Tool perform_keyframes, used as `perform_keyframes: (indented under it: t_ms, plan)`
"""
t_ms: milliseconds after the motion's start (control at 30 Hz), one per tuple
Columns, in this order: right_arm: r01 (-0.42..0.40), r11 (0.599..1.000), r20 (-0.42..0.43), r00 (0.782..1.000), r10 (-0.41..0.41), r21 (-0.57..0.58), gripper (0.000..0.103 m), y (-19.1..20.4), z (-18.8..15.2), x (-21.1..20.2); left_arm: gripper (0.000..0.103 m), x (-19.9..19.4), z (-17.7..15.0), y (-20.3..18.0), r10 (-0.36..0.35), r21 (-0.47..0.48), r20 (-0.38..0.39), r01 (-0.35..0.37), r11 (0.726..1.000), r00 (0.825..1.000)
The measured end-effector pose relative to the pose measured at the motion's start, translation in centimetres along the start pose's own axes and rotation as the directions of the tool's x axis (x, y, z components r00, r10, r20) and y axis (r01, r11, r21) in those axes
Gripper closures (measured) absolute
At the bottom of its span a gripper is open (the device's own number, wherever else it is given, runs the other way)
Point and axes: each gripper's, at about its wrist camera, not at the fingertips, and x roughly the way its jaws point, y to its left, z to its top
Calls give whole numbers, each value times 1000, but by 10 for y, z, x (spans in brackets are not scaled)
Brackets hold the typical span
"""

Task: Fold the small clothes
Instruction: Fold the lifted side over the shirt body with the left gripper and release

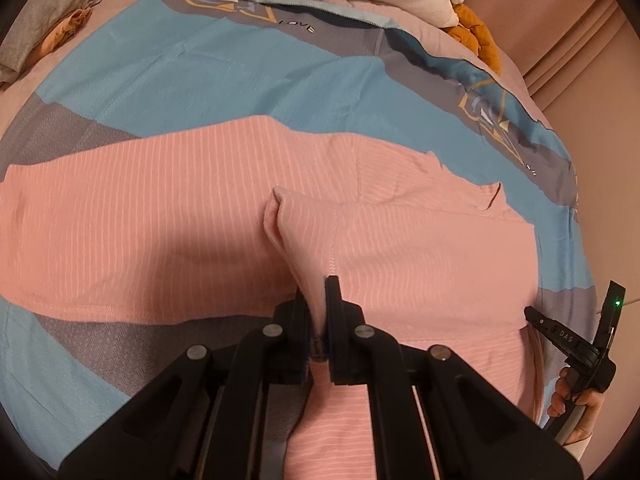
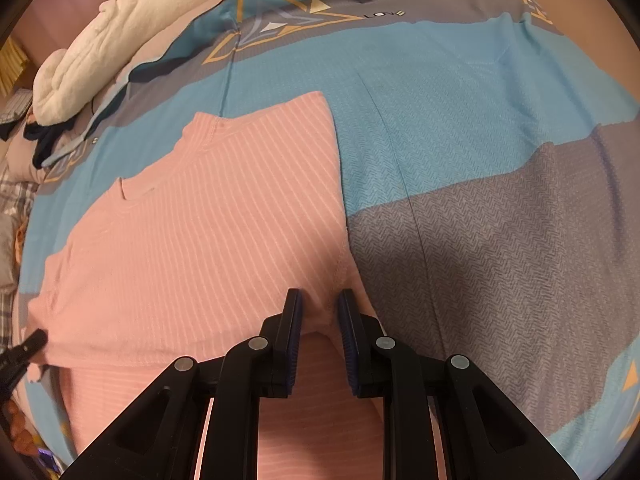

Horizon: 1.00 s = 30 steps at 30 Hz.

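- Left wrist view shows the left gripper [image 1: 318,300] with its jaws clamped on a raised ridge of the pink top [image 1: 160,216], the cloth pinched thin between the pads
- Right wrist view shows the right gripper [image 2: 319,312] with its jaws narrowly apart around the bunched hem edge of the same garment; the fabric fills the gap and looks gripped
- The pink top lies spread on the bed cover [image 2: 480,160], neckline away from the grippers, near edge lifted by both
- Judged step: carrying the held edge over to make a fold. Doing it well likely means keeping both hands level and the edge taut between them, then laying it down square so no crease is trapped
- The top is a soft ribbed knit with fine pale stripes; it drapes and stretches readily, so it could sag between the grips
- The bed cover is woven, herringbone-textured, in blue and grey blocks
- A fluffy white blanket [image 2: 120,40] sits bundled at the far edge
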Motion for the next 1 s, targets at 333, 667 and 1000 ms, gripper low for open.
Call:
perform_keyframes:
  t_ms: [333,667,1000]
  plan:
    - [9,1000,4,1000,-9,-4,81,1,0,0,92,12,-4,12,23,-17,-47,-24,1000,999]
    - [11,1000,7,1000,-11,-3,81,2,-1,-1,88,22,-6,16,30,-31,-78,-32,999,996]
    - [42,999,19,999,-42,-14,81,5,-2,0,87,23,-11,19,31,-67,-39,-33,997,999]
